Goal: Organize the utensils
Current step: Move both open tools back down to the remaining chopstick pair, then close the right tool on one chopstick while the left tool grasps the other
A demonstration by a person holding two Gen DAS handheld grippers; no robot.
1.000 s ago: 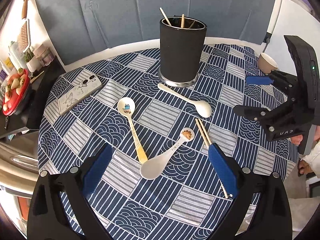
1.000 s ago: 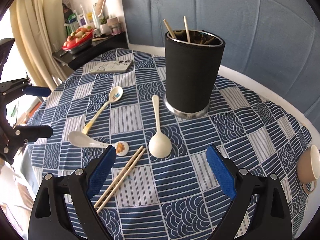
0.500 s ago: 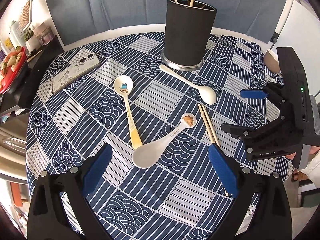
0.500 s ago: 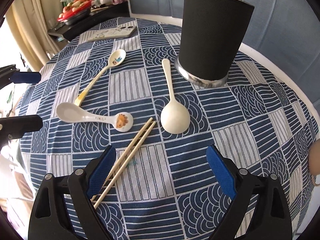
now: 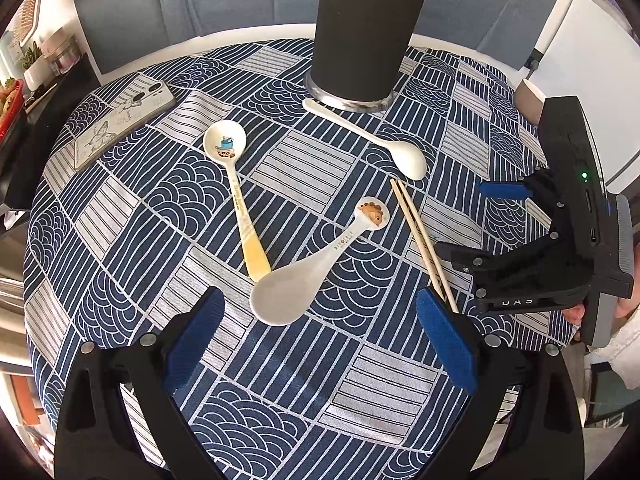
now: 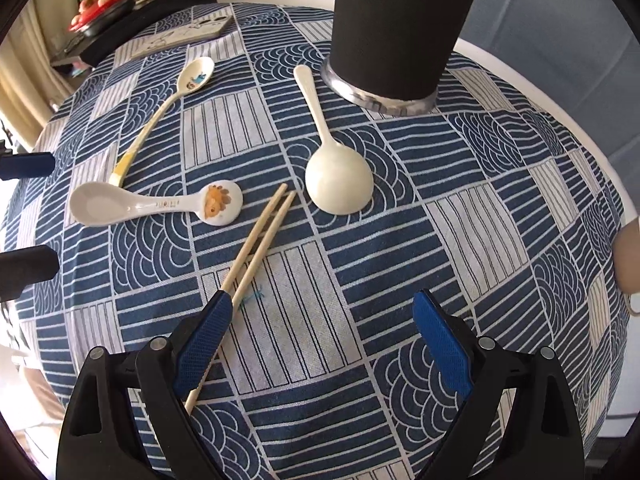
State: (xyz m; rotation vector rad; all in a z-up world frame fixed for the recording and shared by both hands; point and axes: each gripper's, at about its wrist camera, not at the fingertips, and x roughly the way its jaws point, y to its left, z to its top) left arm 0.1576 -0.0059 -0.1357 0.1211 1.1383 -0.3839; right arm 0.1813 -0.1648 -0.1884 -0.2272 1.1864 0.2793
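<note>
A round table (image 5: 132, 216) with a blue and white patterned cloth lies under both tongs. A tall black utensil holder (image 5: 366, 36) stands far ahead of the left tongs (image 5: 320, 340), with two wooden sticks poking out of its top. In the right view the holder (image 6: 404, 24) is ahead of the right tongs (image 6: 320, 340) too.

The left tongs are wide apart and hold nothing. The right tongs are also wide apart and hold nothing.

A phone (image 5: 124, 124) in a butterfly case lies far ahead and to the left of the left tongs.

A big white rice spoon (image 5: 296, 284) lies just ahead of the left tongs, between its two blue pads. It has a little orange animal on its handle end.

A plain white spoon (image 6: 336, 172) lies ahead of the right tongs, with its handle pointing at the holder.

A spoon with a yellow handle (image 5: 240, 196) and a cartoon in its bowl lies ahead and a bit left of the left tongs.

A pair of wooden chopsticks (image 6: 260, 240) lies ahead of the right tongs. Their near end goes under its left blue pad.
</note>
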